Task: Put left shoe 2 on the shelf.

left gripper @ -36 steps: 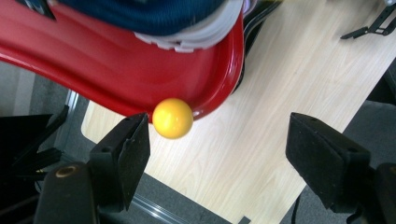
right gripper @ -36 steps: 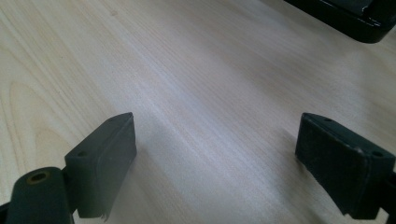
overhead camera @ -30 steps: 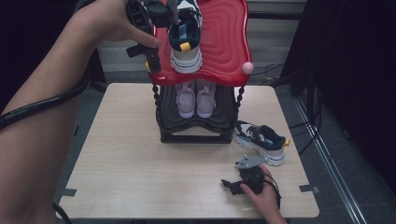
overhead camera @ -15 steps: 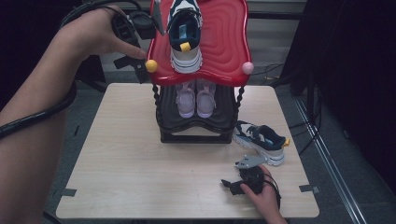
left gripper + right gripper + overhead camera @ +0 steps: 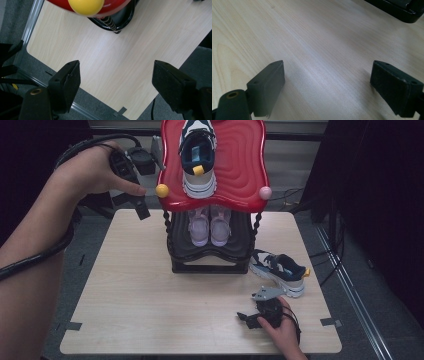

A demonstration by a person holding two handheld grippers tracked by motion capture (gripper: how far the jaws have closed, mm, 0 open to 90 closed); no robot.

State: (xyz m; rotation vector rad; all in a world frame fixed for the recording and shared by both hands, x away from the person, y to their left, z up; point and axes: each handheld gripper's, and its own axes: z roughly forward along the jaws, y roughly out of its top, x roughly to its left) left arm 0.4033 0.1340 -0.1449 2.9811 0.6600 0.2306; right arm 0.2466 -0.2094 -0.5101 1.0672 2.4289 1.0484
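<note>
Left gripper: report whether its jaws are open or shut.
Open. In the left gripper view, the left gripper shows both jaws wide apart with bare table between them.

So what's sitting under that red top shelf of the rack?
A pair of pale pink shoes stands side by side on the black lower shelf. The red shelf covers their far ends, so those stay hidden.

Wooden table [image 5: 135, 300], shoe rack [image 5: 210, 257], sneaker [image 5: 280, 270]
</note>
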